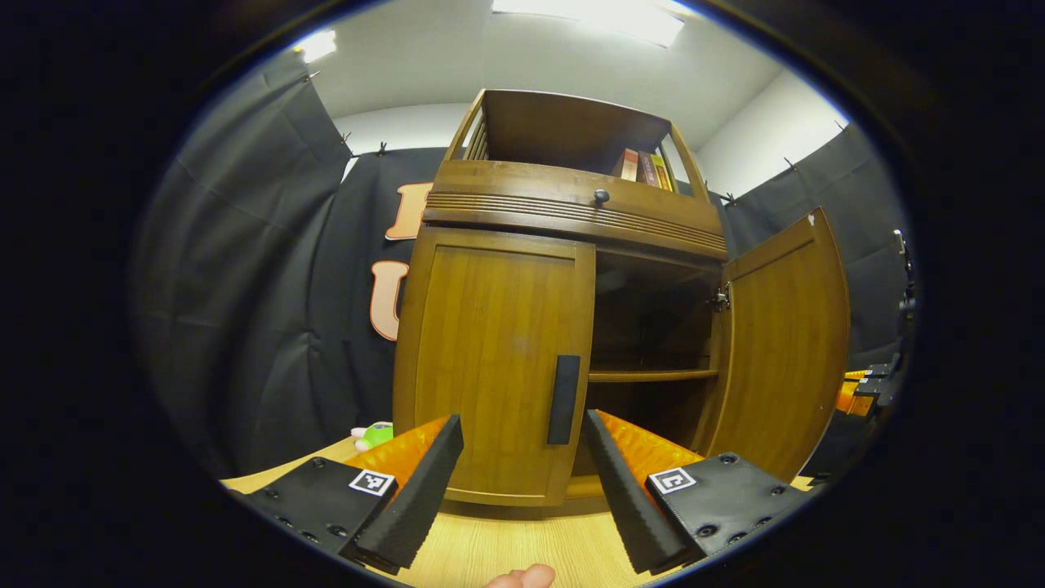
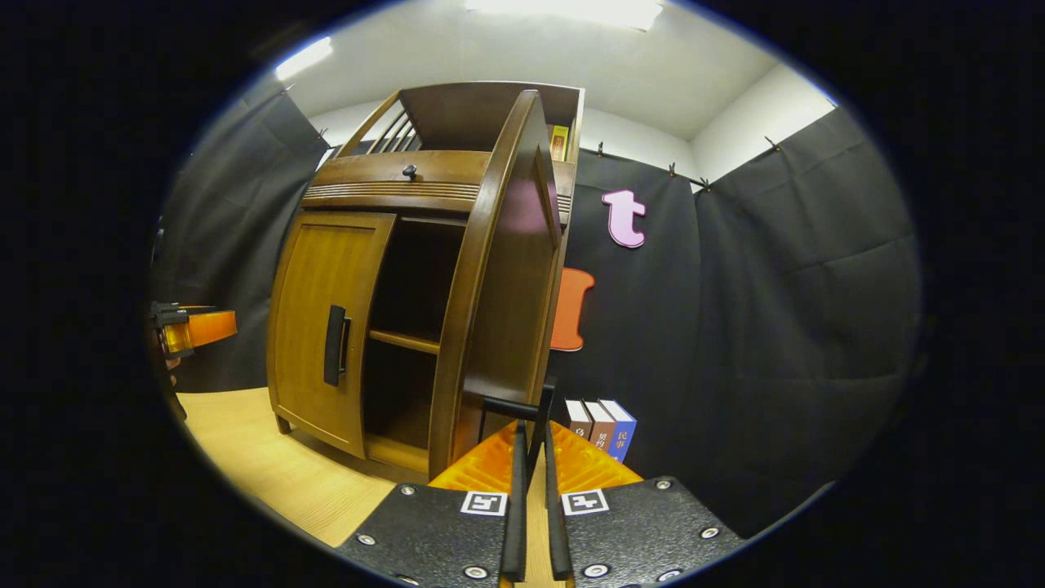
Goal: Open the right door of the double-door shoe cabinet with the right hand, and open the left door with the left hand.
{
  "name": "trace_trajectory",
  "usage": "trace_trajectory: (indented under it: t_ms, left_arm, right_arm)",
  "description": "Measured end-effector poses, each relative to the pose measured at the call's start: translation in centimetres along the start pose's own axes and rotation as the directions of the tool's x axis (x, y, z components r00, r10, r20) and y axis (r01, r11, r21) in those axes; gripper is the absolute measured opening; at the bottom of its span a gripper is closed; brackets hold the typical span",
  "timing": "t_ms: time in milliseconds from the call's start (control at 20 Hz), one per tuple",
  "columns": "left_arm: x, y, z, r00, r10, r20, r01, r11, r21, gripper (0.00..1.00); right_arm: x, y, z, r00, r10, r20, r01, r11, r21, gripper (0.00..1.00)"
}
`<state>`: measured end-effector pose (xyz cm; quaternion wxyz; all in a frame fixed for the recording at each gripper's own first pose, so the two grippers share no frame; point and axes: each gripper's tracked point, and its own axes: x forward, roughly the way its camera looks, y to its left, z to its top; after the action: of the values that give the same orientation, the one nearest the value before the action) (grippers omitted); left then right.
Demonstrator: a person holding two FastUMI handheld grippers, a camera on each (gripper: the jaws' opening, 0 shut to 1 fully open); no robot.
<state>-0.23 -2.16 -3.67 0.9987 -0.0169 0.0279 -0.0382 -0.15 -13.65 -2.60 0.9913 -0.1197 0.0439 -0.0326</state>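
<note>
The cabinet (image 1: 563,220) stood upright on the wooden table (image 1: 522,547), its front facing the person and its long axis vertical. Its right door (image 1: 788,343) was swung well out, edge-on in the right gripper view, with the dark shelf (image 1: 653,376) bared behind it. The left door (image 1: 498,359) lay flush and closed, its dark handle (image 1: 564,398) a vertical bar at the door's right edge, beside the gap.

The left gripper (image 1: 522,457) had its jaws wide and empty, near the handle and straddling it in the left gripper view, but not yet touching. The right gripper (image 2: 532,457) had its jaws drawn narrow on the right door's black handle (image 2: 513,406); they appeared to pinch it, though the contact itself was hard to see.

As I judged it, the main risk lay with the left gripper. The handle was a slim bar close to the door face, so fingers brought in too shallow could close on its front only and slip off when pulled. Closing off-centre could push one finger against the door panel instead. A pull straight back, not along the hinge arc, could drag the whole cabinet across the table. The right door might swing if released carelessly.
</note>
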Motion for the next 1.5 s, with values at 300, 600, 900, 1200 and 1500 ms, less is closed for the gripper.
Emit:
trace_trajectory:
  t_ms: [300,600,900,1200,1500]
  left_arm:
    - [-0.4,0.9,0.4,1.000,0.013,0.012,-0.013,1.000,0.011,0.96]
    - [-0.6,1.6,0.4,1.000,0.022,0.014,-0.022,1.000,0.012,0.98]
    - [-0.6,1.9,0.6,0.999,0.031,0.019,-0.031,1.000,0.003,0.98]
    - [0.0,1.7,0.0,1.000,0.028,0.007,-0.028,1.000,-0.005,0.99]
    - [0.1,0.7,-0.3,1.000,0.017,0.000,-0.017,1.000,-0.021,0.99]
  right_arm:
    - [0.1,-3.3,-0.8,0.998,0.062,-0.017,-0.060,0.995,0.082,0.19]
    - [0.5,-6.0,-1.9,0.994,0.110,-0.022,-0.104,0.977,0.184,0.05]
    - [0.6,-7.3,-2.3,0.989,0.150,0.007,-0.148,0.969,0.196,0.04]
    - [-3.2,-7.9,-2.2,0.996,0.089,-0.005,-0.088,0.993,0.074,0.19]
    - [-7.6,-6.2,0.1,0.999,0.026,-0.033,-0.020,0.987,0.162,0.07]
